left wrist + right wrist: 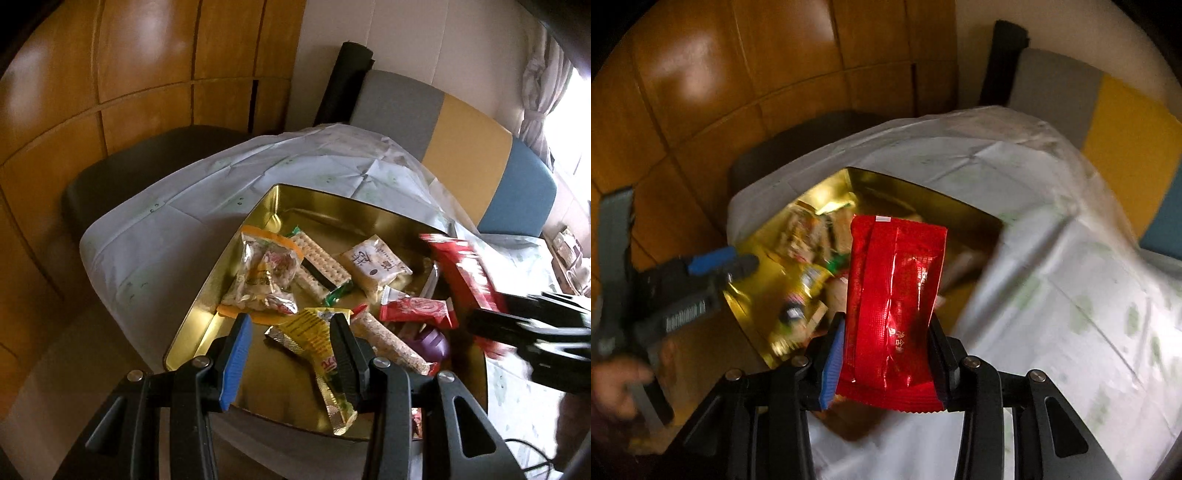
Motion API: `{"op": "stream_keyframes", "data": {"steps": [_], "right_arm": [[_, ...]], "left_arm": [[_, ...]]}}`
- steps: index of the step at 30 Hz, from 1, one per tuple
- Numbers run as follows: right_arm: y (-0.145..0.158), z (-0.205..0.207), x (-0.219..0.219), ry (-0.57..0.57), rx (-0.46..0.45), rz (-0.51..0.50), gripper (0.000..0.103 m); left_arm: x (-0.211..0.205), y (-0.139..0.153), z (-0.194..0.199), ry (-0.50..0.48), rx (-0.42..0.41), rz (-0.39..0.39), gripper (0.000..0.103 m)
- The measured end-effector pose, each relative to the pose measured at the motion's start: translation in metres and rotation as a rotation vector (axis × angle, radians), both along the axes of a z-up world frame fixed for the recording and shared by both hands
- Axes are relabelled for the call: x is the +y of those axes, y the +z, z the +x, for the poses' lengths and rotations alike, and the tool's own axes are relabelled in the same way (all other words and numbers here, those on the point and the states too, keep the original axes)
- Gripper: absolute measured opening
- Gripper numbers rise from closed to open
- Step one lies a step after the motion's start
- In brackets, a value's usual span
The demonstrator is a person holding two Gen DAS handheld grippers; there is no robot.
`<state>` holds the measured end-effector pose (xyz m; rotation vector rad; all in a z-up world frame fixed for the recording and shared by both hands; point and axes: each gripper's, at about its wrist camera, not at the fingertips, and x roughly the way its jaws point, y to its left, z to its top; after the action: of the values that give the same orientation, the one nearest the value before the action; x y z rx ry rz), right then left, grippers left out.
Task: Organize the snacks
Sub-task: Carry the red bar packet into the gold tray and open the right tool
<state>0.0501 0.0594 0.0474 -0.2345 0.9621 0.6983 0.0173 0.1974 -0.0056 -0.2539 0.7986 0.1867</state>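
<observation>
Left wrist view.
- Left gripper [291, 343]: jaws partly apart, hanging over the near end of the tin [314, 195]. A yellow pack [314, 339] lies between and under the fingers, but you grip nothing; the pads do not press on it.
- Tin, gold inside, on the cloth [177, 221]. Contents, far to near: 1 clear bag [266, 273] at left, 1 cracker pack [321, 262] beside it, 1 cream pack [375, 264] at centre, 1 small red pack [417, 310] and 1 oat bar [391, 343] at the near right. Some overlap; the far half is mostly bare.
- Right gripper [491, 314], blurred, at the right edge with the red pack [461, 269] held above the tin's right rim.

Right wrist view.
- Right gripper [886, 354]: jaws closed on the red pack [894, 295], pinched at its lower third, upright, top end free. Jaws hold firm on both side edges.
- Tin [923, 195] lies beyond and left of the pack; the left gripper [713, 266] is at far left, a hand [613, 380] behind it.

Handling note: you appear to be carrying 1 pack toward the tin. Aim for the bare far floor, lower the pack flat before letting go, and keep your left gripper clear of the path.
</observation>
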Motion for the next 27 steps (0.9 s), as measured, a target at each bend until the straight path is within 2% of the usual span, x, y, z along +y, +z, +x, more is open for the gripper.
{"op": "stream_keyframes", "data": {"steps": [6,8,14,16,17,18,27], "right_arm": [[-0.049,0.032,0.043,-0.019,0.066,-0.073,0.046],[-0.058,0.032,0.044,-0.031,0.08,-0.082,0.046],[-0.048,0.021,0.025,-0.048,0.06,-0.026,0.047],[-0.044,0.017,0.023,-0.05,0.046,-0.023,0.037],[-0.047,0.016,0.027,-0.043,0.049,-0.036,0.026],[-0.051,0.017,0.029,-0.042,0.056,-0.048,0.024],[-0.04,0.006,0.021,-0.072,0.008,-0.016,0.024]], "left_arm": [[0.007,-0.009,-0.002,0.008,0.017,-0.013,0.044],[0.007,-0.012,-0.002,0.007,0.021,-0.016,0.044],[0.003,-0.013,-0.001,0.004,0.014,-0.008,0.044],[-0.001,-0.012,-0.001,0.001,0.014,-0.004,0.045],[-0.003,-0.011,-0.001,-0.003,0.014,-0.001,0.045],[-0.005,-0.01,-0.001,-0.006,0.011,0.002,0.045],[-0.025,0.009,-0.009,-0.032,-0.03,0.059,0.053]]}}
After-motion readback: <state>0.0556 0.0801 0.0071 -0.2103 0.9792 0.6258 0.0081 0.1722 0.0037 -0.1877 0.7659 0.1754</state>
